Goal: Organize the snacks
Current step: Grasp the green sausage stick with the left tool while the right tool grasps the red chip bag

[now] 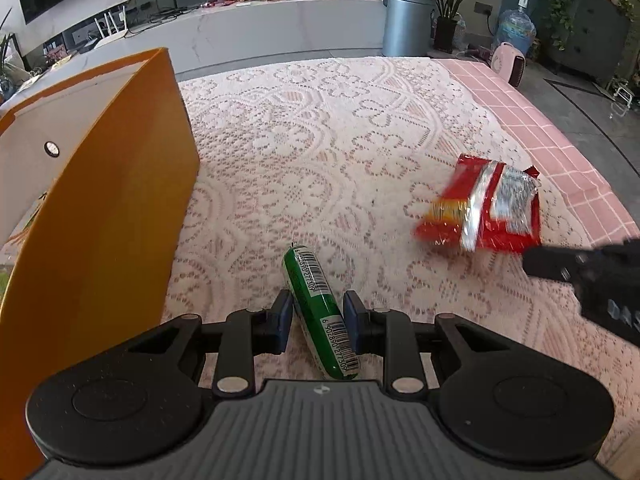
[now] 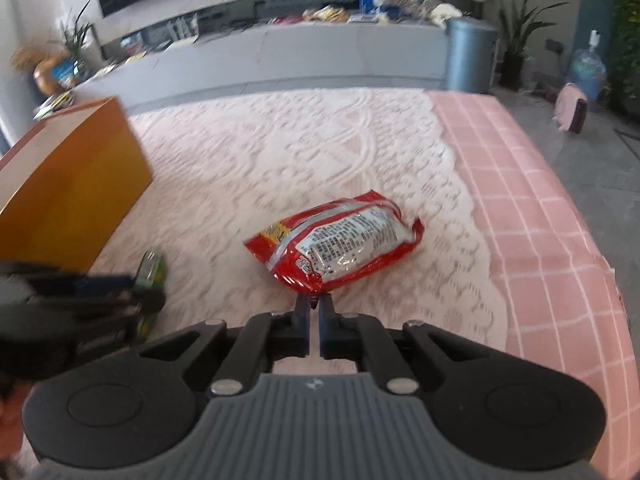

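Observation:
A green tube-shaped snack (image 1: 316, 304) with barcodes lies slanted between the blue pads of my left gripper (image 1: 318, 314), which is shut on it just above the lace cloth. To its right, a red and silver snack packet (image 2: 340, 240) is pinched at its near seam by my right gripper (image 2: 315, 300), whose jaws are almost together. In the left wrist view the same red packet (image 1: 484, 208) looks blurred and tilted, with the right gripper (image 1: 536, 260) at its lower right corner. In the right wrist view the left gripper (image 2: 100, 284) and green tube (image 2: 152, 270) show blurred at the left.
An open orange box (image 1: 100, 220) stands at the table's left side, close to the left gripper. White lace cloth (image 1: 320, 140) covers a pink checked tablecloth (image 2: 540, 208), whose edge drops off at the right. A grey bin (image 1: 408, 20) and plants stand beyond the table.

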A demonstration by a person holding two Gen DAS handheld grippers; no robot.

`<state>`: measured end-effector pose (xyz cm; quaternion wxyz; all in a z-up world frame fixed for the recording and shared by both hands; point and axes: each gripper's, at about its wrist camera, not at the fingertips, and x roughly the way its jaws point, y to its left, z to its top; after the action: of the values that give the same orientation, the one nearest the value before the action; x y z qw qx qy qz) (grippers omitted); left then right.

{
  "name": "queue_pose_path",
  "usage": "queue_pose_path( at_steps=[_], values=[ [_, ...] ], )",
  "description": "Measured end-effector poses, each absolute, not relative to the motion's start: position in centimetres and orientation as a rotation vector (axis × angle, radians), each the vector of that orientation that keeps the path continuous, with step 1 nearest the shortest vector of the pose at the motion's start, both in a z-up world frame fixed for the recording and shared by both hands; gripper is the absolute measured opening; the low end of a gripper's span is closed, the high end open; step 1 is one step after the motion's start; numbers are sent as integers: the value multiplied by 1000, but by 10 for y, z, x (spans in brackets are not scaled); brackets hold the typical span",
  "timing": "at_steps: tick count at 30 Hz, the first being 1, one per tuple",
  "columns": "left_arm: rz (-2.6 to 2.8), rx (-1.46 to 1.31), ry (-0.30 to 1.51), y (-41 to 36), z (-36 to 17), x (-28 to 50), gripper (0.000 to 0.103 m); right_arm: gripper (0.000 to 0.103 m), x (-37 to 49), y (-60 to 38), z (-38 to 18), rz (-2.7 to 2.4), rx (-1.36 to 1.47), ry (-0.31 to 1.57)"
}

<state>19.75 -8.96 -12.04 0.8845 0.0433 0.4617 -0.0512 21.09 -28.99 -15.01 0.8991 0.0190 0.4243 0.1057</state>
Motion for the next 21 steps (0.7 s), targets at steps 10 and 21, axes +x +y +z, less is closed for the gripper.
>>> queue_pose_path(
  at_steps=[10, 21],
  values=[
    [-130, 93, 985, -84, -122, 182, 30, 0, 154, -298, -153, 193, 44, 1013],
    [-142, 113, 988, -84, -123, 178, 30, 49, 148, -309, -170, 45, 106, 1096]
  ],
)
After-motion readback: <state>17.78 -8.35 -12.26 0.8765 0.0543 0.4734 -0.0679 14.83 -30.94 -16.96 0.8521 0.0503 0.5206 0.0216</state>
